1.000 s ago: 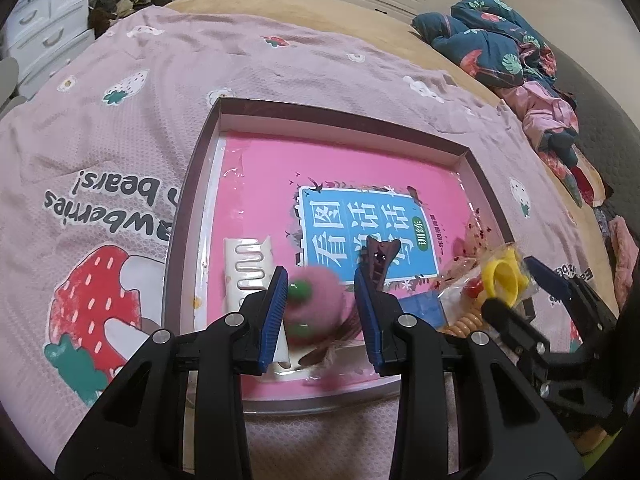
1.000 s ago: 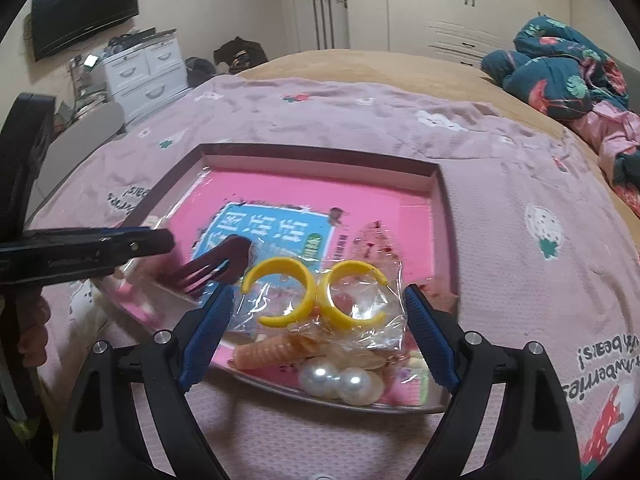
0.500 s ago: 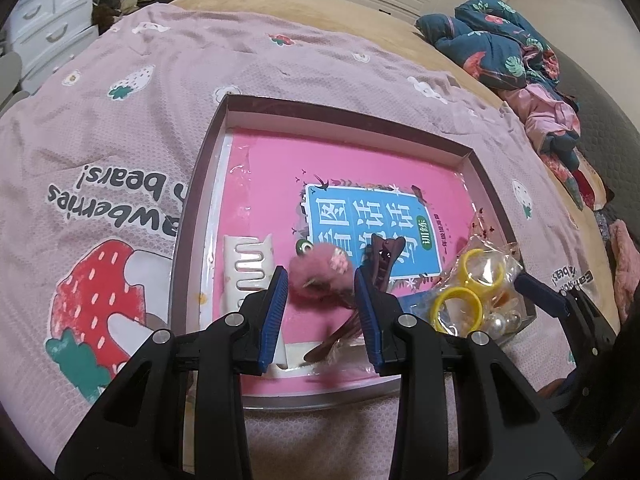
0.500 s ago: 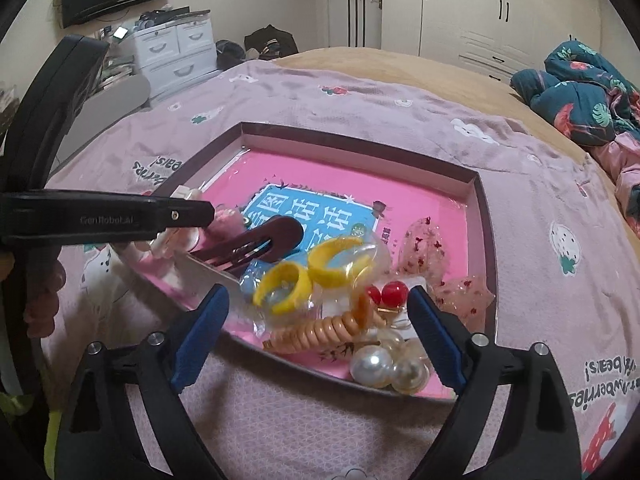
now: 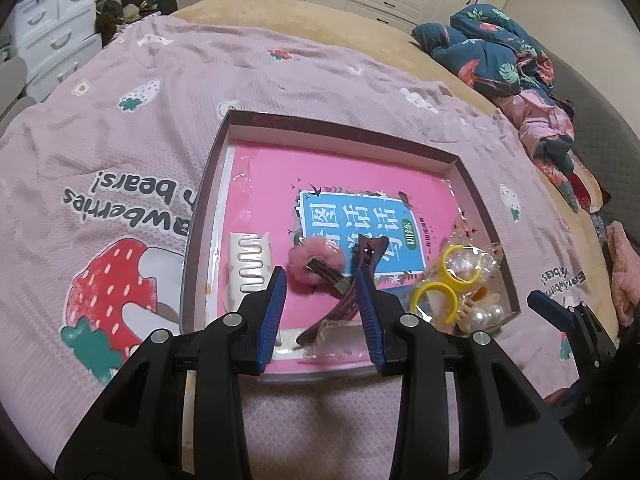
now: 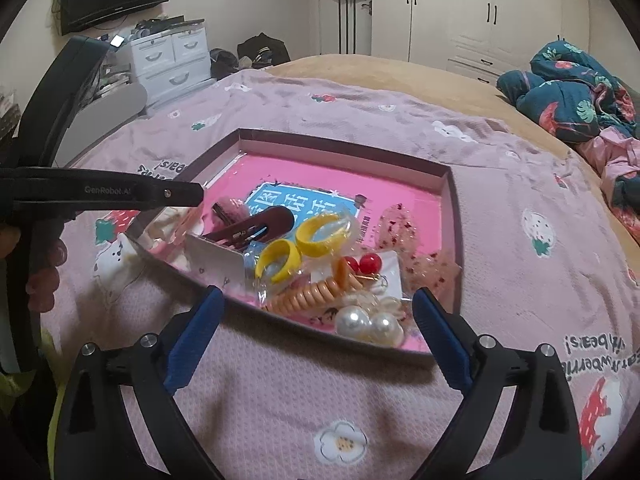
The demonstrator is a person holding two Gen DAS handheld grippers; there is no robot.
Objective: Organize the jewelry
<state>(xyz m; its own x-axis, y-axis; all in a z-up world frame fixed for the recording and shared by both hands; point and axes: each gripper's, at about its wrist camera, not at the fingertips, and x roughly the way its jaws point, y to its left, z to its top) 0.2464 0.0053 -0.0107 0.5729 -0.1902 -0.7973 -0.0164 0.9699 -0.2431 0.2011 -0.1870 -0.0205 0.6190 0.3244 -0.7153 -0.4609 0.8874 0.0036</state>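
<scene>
The pompom clip [image 5: 317, 264] lies metal side up on the pink floor of the tray [image 5: 340, 130], near the front edge, just beside the maroon clip [image 5: 362, 276] to its right and the white comb [image 5: 249, 266] to its left. The left gripper [image 5: 322, 312] hangs just in front of it, fingers parted and holding nothing; the right finger [image 5: 370, 320] overlaps the maroon clip, and whether they touch is hard to say. In the tray's right front corner sit yellow rings [image 6: 298, 246] in a clear bag, a coil tie [image 6: 308, 294], red beads [image 6: 362, 264] and pearls [image 6: 368, 326]. The right gripper [image 6: 316, 334] hovers at the tray's near edge, spread wide and empty. The tray rests on a strawberry blanket [image 5: 120, 160].
</scene>
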